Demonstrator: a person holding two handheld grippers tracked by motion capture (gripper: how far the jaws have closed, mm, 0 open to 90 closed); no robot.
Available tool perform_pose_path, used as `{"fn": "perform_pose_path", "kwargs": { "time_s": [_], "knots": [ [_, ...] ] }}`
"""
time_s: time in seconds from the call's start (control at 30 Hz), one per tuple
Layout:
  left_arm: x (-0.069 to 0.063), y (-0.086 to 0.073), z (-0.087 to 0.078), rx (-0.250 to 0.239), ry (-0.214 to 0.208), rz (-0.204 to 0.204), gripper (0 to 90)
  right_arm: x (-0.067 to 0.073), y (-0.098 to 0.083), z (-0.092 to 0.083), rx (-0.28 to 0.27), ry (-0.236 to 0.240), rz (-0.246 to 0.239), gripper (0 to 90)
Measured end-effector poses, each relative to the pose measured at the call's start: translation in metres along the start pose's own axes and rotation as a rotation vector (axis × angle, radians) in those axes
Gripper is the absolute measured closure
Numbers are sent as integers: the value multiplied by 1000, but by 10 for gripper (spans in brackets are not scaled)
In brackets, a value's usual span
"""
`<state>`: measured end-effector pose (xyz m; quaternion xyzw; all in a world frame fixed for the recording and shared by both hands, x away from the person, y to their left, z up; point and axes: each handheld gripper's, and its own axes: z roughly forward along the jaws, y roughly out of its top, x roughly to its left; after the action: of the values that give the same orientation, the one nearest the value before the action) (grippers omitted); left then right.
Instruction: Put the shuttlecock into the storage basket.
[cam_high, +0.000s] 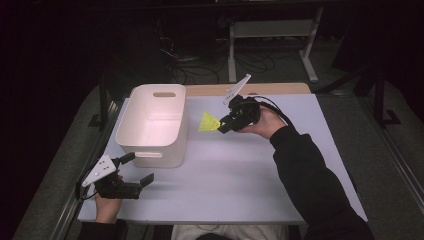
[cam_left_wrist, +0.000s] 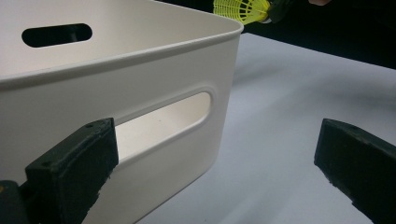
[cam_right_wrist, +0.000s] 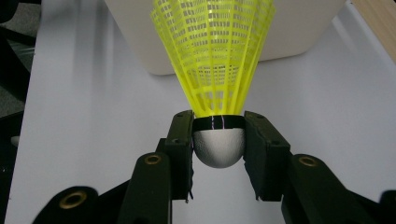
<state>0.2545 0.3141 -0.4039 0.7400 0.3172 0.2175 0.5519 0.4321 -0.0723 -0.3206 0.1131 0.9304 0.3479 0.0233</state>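
Above the tabletop (cam_high: 240, 170), just right of the white plastic bin (cam_high: 134, 119), the right tool (cam_high: 223, 123) pinches a yellow mesh-skirted shuttlecock (cam_high: 208, 123) by its cork; dropping it in remains. The left tool (cam_high: 137, 171) rests spread.

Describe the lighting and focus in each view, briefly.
High view: dark surroundings, the table lit, the bin slightly glaring. Left gripper view: near jaws soft, bin evenly lit. Right gripper view: shuttlecock sharp and bright, background softer.
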Motion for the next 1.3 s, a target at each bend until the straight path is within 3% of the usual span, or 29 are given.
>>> {"fn": "perform_pose_path", "kwargs": {
  "time_s": [1.03,1.3],
  "knots": [
    [0,0,-1,-2,1,1,0,3,42,-13,-26,9,-38,629],
    [0,0,-1,-4,0,-1,0,4,54,-17,-54,14,-51,629]
  ]
}}
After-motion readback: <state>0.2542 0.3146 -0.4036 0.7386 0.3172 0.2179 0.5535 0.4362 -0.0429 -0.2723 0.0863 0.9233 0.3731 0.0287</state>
